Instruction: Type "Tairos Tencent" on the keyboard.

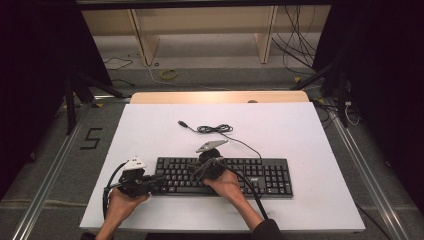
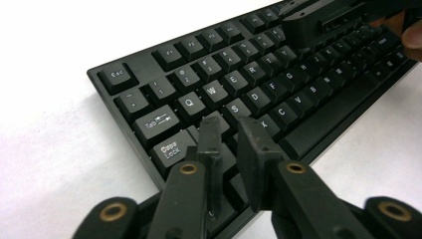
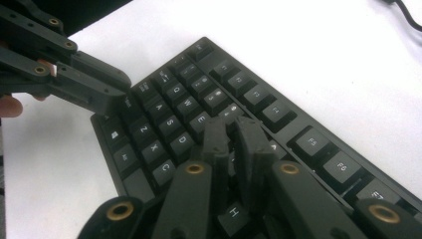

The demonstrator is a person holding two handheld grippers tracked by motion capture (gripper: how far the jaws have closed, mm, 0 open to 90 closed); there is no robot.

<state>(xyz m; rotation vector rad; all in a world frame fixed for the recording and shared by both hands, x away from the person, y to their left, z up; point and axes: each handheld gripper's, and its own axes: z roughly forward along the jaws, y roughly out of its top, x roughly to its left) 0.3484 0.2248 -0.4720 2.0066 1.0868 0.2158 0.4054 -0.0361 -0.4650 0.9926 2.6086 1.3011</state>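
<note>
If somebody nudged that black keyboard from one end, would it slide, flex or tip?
The keyboard looks like one long rigid slab lying flat on the smooth white board, so it would likely slide or pivot rather than tip. Its keys probably give under pressure while the body stays stiff. The loose cable is floppy and would simply trail along.

"caps lock", "tab", "esc" on kbd point(image 2: 259, 94)
</note>
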